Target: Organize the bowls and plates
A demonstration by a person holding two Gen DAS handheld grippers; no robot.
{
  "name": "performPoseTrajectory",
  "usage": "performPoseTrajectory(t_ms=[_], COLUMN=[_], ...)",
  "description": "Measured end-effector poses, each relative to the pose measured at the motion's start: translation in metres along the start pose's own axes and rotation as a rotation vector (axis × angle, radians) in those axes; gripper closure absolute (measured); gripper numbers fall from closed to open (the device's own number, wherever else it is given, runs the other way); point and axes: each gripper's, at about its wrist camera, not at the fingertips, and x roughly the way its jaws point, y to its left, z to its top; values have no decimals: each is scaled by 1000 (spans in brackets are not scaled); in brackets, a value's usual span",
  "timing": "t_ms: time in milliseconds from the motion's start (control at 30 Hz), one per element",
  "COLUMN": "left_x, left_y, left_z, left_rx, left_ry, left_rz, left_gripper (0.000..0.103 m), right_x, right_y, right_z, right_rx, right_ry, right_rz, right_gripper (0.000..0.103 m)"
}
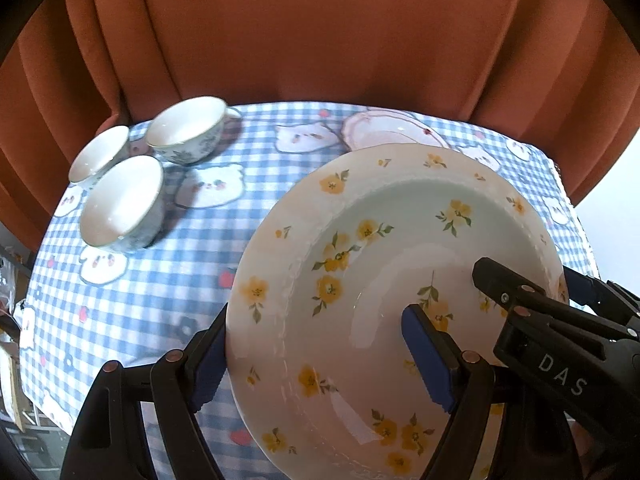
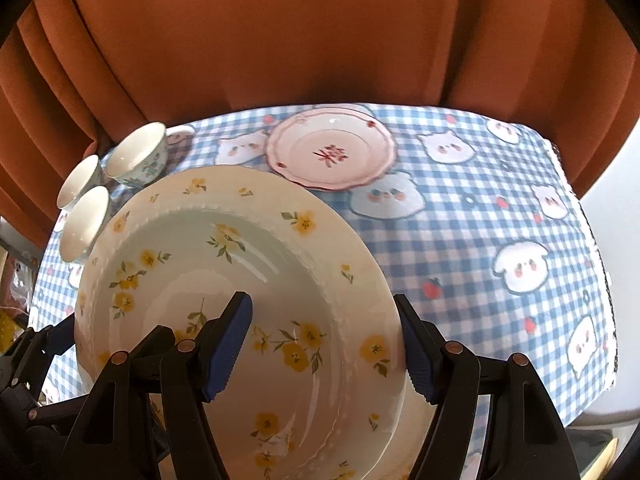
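1. Blue ribbed pads are lining both pairs of tongs, and each pair is clamping one side of the yellow-flowered plate [image 1: 360,280].
2. The left tongs [image 1: 320,360] are gripping the plate's left rim: one pad is sitting inside the well and the other is pressing on the outside edge.
3. The right tongs [image 2: 324,344] are gripping the opposite rim in the same manner, with one pad inside the well and one under the outer edge.
4. In the left wrist view, the black frame of the right tongs is showing at the plate's right edge.
5. The plate is being held tilted above the bench [image 2: 480,220], clear of its surface, between the two pairs of tongs.
6. A blue-and-white checked cloth [image 1: 168,292] printed with white animal faces and small red fruits is covering the bench.
7. A pink-rimmed plate [image 2: 332,152] with a red motif at its centre is lying flat on the cloth beyond the held plate.
8. Three white bowls are standing upright in a cluster at the far left: the nearest bowl [image 1: 120,200], the far-left bowl [image 1: 98,154], and the patterned bowl [image 1: 186,128] behind them.
9. An orange curtain [image 1: 320,32] is hanging behind the bench.
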Motion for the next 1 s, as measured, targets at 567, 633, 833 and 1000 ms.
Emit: performPoseTrajectory(t_ms=[567,633,833,1000], left_x=[19,23,35,46], left_y=[-79,-83,-92,-98], left_z=[-34,-38,-47,-54], left_rx=[9,9,2,-3], left_ry=[48,58,85,109], left_rz=[-51,-53,-57,-62], left_gripper=[22,22,22,22], right_x=[5,7,15,25], right_y=[-85,-90,-102,-109], right_z=[-40,-44,-54,-60], right_rx=[31,31,27,24], right_ry=[53,62,87,108], right_rz=[-34,-35,-38,-47], right_gripper=[29,29,29,29])
